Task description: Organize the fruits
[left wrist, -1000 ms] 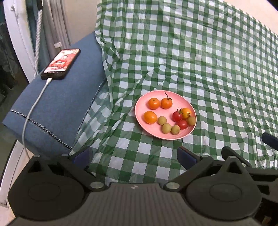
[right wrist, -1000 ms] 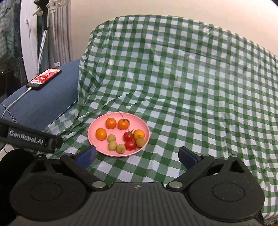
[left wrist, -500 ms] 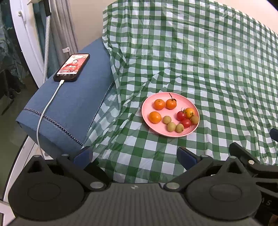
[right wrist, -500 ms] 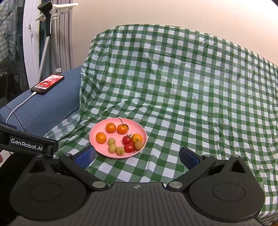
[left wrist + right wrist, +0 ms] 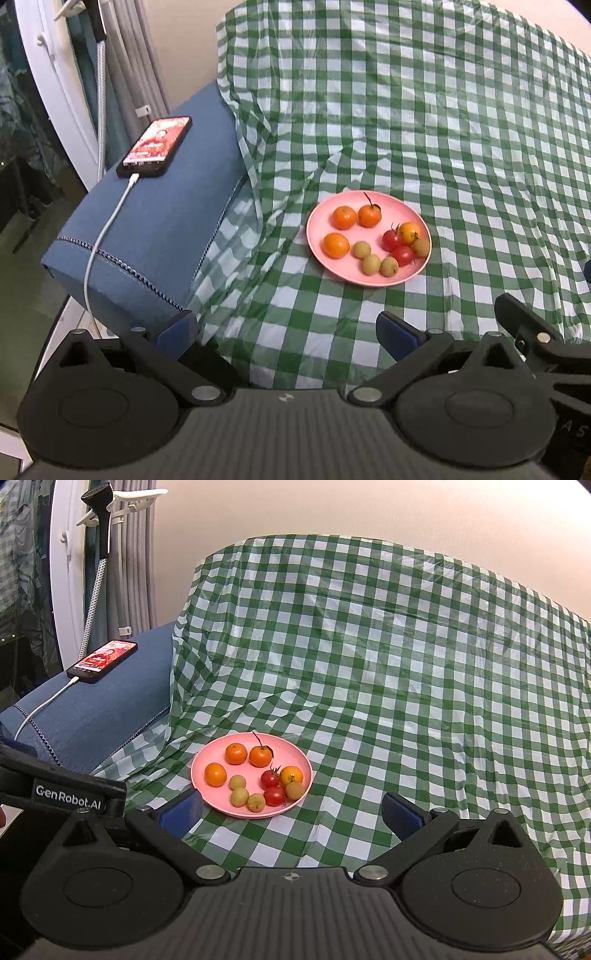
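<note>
A pink plate [image 5: 399, 208] [image 5: 295, 755] rests on a green-and-white checked cloth [image 5: 461, 129] [image 5: 406, 664] spread over a sofa. On it lie three orange mandarins [image 5: 344, 217] [image 5: 236, 753], two red cherry tomatoes [image 5: 391, 240] [image 5: 270, 779], an orange-yellow tomato [image 5: 409, 232] [image 5: 291, 775] and several small yellow-green fruits [image 5: 371, 264] [image 5: 240, 796]. My left gripper [image 5: 286, 330] hangs open well short of the plate, nothing between its fingers. My right gripper [image 5: 291, 810] is open too, with the plate just beyond its fingertips.
A blue sofa armrest [image 5: 155, 229] [image 5: 92, 709] at the left carries a phone [image 5: 157, 146] [image 5: 103, 661] on a white charging cable [image 5: 107, 232]. Grey curtains and a white stand [image 5: 70, 572] rise behind it. The other gripper's black body [image 5: 62, 790] shows at the left edge.
Both grippers have drawn back and risen a little, so the plate looks smaller and farther away. The fruits have not moved. Both grippers stay open.
</note>
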Motion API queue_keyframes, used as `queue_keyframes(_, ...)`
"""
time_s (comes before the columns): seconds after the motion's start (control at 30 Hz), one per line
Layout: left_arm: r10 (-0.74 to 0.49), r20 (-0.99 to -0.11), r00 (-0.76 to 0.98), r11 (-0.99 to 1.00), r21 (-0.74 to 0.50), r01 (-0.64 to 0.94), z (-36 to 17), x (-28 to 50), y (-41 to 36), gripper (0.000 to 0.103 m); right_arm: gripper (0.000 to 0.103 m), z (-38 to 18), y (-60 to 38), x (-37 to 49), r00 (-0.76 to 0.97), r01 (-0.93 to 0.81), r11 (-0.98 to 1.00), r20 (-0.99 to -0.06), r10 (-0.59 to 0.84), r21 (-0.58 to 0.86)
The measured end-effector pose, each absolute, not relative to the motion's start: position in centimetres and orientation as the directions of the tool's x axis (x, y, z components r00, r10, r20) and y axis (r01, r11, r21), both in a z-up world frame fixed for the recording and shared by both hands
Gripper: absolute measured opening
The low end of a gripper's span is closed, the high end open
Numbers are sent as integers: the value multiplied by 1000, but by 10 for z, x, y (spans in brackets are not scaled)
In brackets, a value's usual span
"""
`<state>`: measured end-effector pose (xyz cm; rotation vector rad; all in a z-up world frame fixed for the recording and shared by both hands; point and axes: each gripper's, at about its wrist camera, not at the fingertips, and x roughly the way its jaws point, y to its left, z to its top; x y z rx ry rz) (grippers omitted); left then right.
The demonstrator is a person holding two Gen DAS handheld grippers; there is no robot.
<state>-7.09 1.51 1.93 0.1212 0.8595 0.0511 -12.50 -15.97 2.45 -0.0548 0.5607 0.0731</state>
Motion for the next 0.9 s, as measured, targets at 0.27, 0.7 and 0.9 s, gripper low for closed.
queue_keyframes(0.27, 98, -765, 636, 993, 122, -6, 15, -69, 20, 103, 102, 24, -160, -125, 842, -84, 996, -537, 57, -27)
queue_keyframes(0.7, 103, -764, 637, 992, 128, -7, 15, -69, 19, 103, 102, 23, -158, -124, 841, -84, 996, -537, 58, -24)
queue_keyframes(0.9, 116, -764, 635, 991, 129, -25, 11, -68, 20, 103, 102, 21, -158, -121, 839, -113, 994, -534, 98, 5)
